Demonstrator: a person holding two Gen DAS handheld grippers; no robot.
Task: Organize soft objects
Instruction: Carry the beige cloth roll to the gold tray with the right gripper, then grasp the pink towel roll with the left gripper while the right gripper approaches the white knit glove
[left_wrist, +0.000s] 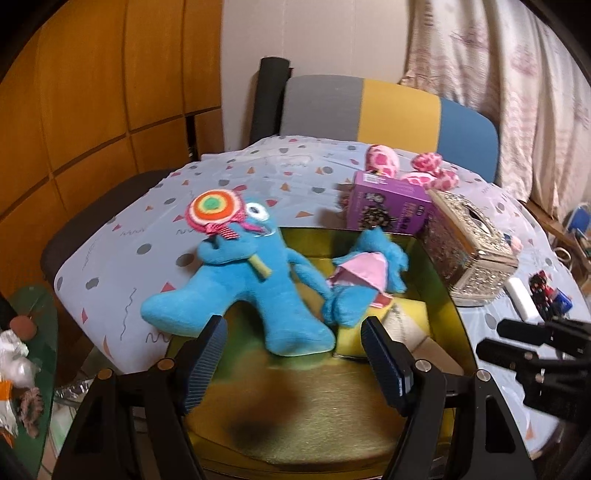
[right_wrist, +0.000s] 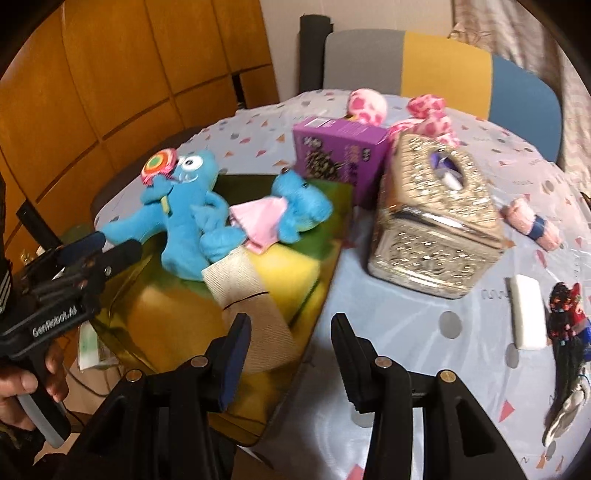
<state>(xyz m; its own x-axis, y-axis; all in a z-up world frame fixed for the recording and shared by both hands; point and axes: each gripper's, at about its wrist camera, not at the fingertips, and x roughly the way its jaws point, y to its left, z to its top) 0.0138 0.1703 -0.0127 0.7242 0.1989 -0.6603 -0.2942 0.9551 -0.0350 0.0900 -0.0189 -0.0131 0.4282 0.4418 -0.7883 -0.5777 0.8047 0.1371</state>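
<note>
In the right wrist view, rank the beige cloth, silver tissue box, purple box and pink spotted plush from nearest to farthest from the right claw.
1. Beige cloth, on the gold tray, just ahead of the right claw's left finger.
2. Silver tissue box, ahead-right.
3. Purple box, behind it.
4. Pink spotted plush, far table edge.

A lived-in home room, likely a dining or living corner. Round table (right_wrist: 424, 306) under a plastic cloth printed with triangles, dots and squiggles. Behind it a chair (left_wrist: 399, 107) upholstered in grey, yellow and blue panels. Warm wood panelling (left_wrist: 92, 92) on one wall, a pale floral curtain (left_wrist: 517, 74) on the other side. Household clutter on the tabletop: ornate silver tissue box (right_wrist: 436, 225), purple carton (right_wrist: 340, 147), blue plush toys (left_wrist: 240, 280), pink spotted plush (right_wrist: 428, 114), a gold-toned tray (left_wrist: 314, 406) holding sponges. More odds and ends on a low green surface (left_wrist: 33, 332) beside the table.
</note>
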